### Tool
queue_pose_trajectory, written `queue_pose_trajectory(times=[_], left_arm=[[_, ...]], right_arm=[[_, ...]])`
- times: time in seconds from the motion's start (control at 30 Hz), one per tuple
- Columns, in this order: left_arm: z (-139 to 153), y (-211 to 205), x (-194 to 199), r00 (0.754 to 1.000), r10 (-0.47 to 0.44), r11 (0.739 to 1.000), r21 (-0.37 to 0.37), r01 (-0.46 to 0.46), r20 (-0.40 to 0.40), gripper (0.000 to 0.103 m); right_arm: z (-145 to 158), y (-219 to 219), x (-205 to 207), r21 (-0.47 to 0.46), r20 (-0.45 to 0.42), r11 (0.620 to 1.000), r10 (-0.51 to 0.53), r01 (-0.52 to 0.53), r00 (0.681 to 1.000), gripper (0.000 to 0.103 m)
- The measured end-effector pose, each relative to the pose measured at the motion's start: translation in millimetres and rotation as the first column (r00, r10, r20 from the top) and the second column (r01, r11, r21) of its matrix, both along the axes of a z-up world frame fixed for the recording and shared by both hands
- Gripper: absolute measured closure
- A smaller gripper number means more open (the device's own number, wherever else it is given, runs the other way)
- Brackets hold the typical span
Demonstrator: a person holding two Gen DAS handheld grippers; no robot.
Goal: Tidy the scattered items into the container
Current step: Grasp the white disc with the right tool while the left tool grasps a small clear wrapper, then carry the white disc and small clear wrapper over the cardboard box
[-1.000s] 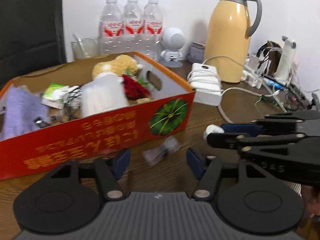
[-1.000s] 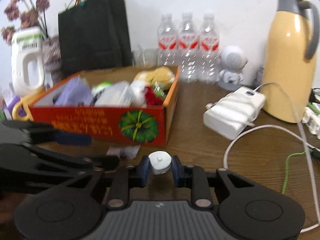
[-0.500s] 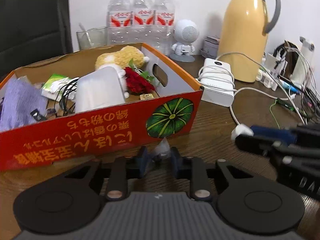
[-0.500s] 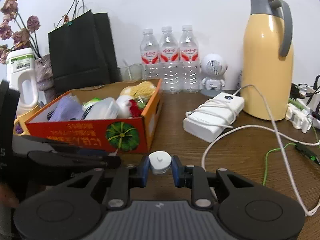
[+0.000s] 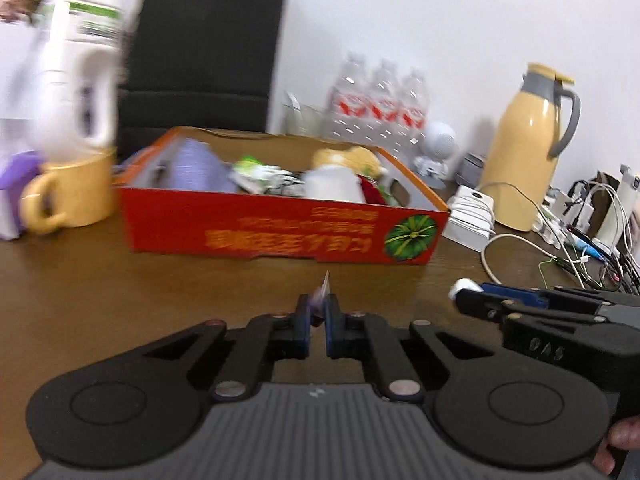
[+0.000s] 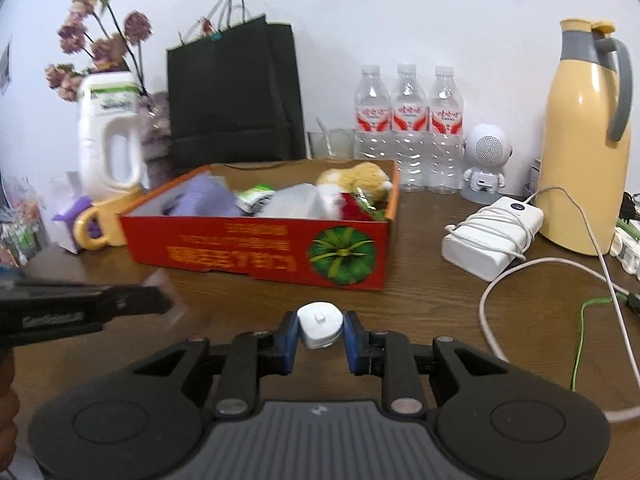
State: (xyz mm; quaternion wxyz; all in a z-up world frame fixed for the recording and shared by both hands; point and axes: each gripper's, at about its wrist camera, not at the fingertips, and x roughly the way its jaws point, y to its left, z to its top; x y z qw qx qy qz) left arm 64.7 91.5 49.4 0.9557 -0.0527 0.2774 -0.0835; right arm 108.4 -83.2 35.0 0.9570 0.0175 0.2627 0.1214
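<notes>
A red cardboard box (image 5: 280, 236) (image 6: 256, 248) with a green pumpkin print stands on the wooden table, filled with a plush toy, a purple cloth, a white container and packets. My left gripper (image 5: 318, 312) is shut on a small clear plastic wrapper (image 5: 323, 292) that sticks up between its blue pads, in front of the box. From the right wrist view it shows at the left edge with the blurred wrapper (image 6: 166, 296) at its tip. My right gripper (image 6: 320, 326) is shut on a small white round cap-like piece (image 6: 320, 322), also in front of the box.
Behind the box stand a black paper bag (image 6: 236, 96), three water bottles (image 6: 408, 120), a white jug (image 6: 110, 136) and a yellow mug (image 5: 72, 200). To the right are a white robot speaker (image 6: 486, 164), a white power bank with cable (image 6: 494, 236), a yellow thermos (image 6: 584, 140) and tangled cables (image 5: 580, 236).
My left gripper closed on the clear wrapper, lifted it off the table and swung back and left, so the box looks farther away. The right gripper pulled back slightly, still holding the white piece.
</notes>
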Motion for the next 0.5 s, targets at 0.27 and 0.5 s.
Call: queue_pose_trajectory(times=[0.27, 0.5], left_arm=[[12.2, 34.0, -98.4, 0.992, 0.029, 0.999, -0.020, -0.026, 0.119, 0.095], [14.2, 42.8, -166.0, 0.979, 0.006, 0.997, -0.074, 0.010, 0.205, 0.095]], right_arm=[[19.5, 47.9, -102.1, 0.032, 0.103, 0.999, 0.027, -0.031, 0.994, 0.080], [19.2, 65.1, -172.8, 0.038, 0.179, 0.999, 0.025, -0.033, 0.983, 0.080]])
